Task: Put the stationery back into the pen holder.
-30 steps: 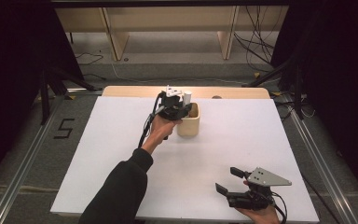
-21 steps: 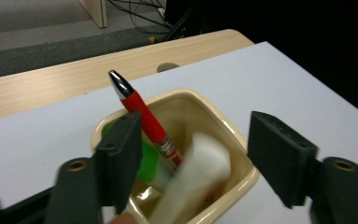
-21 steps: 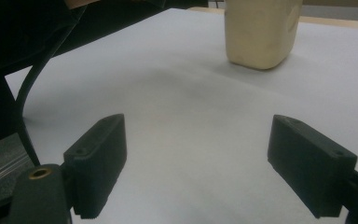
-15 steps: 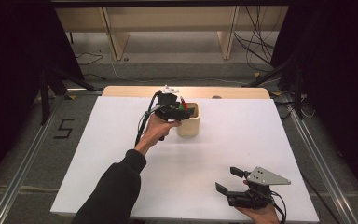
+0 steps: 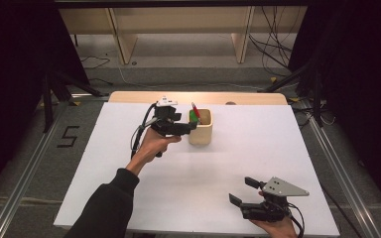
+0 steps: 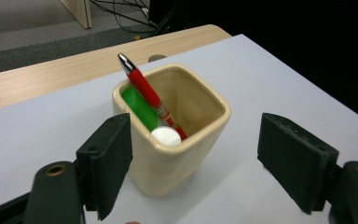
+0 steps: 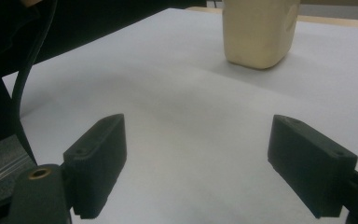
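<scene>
The left gripper (image 6: 193,163) has its jaws spread wide, released, holding nothing; they flank the near side of a cream cup (image 6: 172,140), one jaw close beside its left wall, the other well off to its right. In the cup lean a red pen (image 6: 149,95), a green thing (image 6: 140,108) and a white round cap (image 6: 166,136). The cup (image 5: 200,127) stands on the far middle of the white table (image 5: 238,153), with open sheet on every side of it. The right gripper (image 5: 243,191) sits at the near right edge, jaws also apart and empty, facing bare sheet toward the cup (image 7: 259,32).

A black "5" (image 5: 67,137) is taped on the grey floor left of the table. Beyond the far edge runs a wooden strip (image 5: 129,96), then floor with cables (image 5: 273,47) and wooden legs (image 5: 124,39). Dark curtains (image 5: 10,74) close in both sides.
</scene>
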